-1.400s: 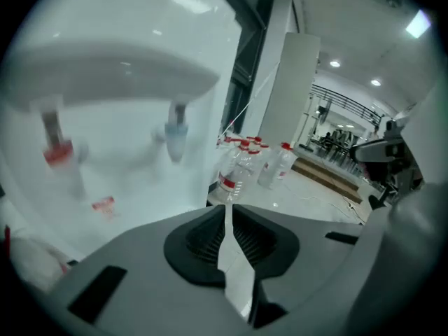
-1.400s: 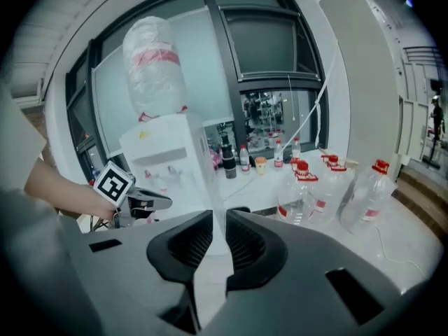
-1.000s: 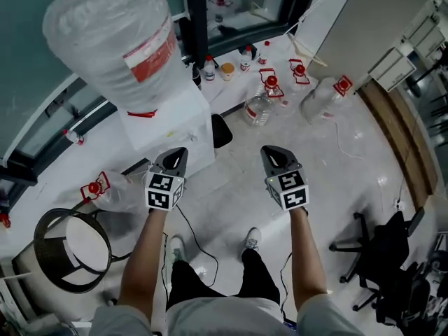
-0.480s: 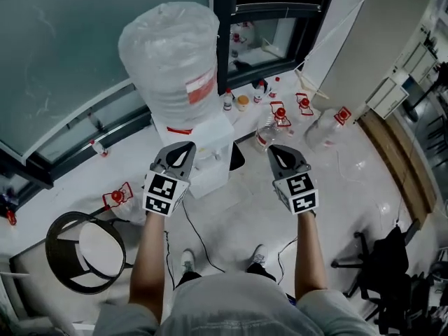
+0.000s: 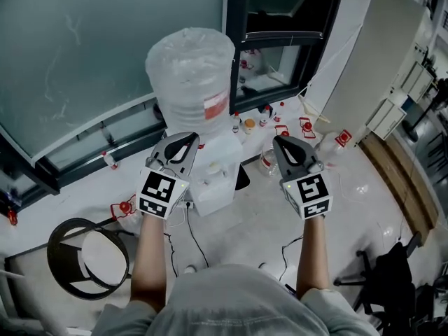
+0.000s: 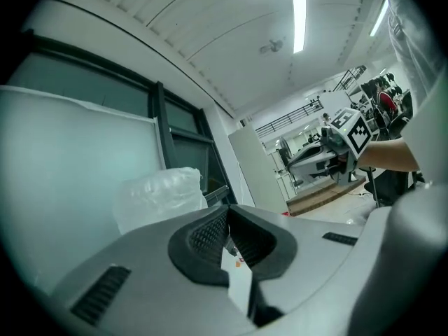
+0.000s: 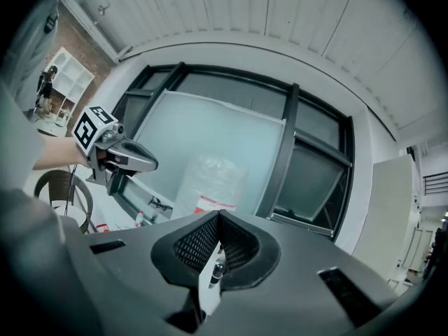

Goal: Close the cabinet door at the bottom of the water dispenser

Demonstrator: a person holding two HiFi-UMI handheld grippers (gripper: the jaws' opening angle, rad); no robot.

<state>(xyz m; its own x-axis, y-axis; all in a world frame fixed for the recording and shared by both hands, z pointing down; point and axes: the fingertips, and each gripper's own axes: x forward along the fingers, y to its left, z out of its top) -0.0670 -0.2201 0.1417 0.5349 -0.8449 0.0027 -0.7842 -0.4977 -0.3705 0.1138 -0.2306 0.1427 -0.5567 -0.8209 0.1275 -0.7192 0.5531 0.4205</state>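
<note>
- Both hand-held grippers have been coming up with the person, who is straightening from a lower stance; the water dispenser (image 5: 212, 180) is now sitting farther below and ahead of them than a second ago.
- The left hand-held gripper (image 5: 186, 140) is carrying nothing, its jaws pressed together, pointing roughly level over the dispenser's top.
- The right hand-held gripper (image 5: 285, 141) is doing the same, jaws closed on nothing, hovering well apart from the left one.
- The dispenser is standing on the floor (image 5: 245, 233) against the glass wall, with a plastic-wrapped water bottle (image 5: 190, 75) sitting on top.
- The cabinet door belongs at the foot of that white body; a dark panel (image 5: 242, 178) is showing just beside the lower right side, and I am guessing it is the door, though from up here I cannot tell whether it is ajar or shut.
- I am judging the door as a light, stiff hinged panel that swings freely, so it needs no clamping.
- Closed jaw tips pushing flat on its outer face near the free edge, away from the hinge, should be working best.
- With that big bottle up top, the unit is looking top-heavy, so a gentle push seems wise.
</note>
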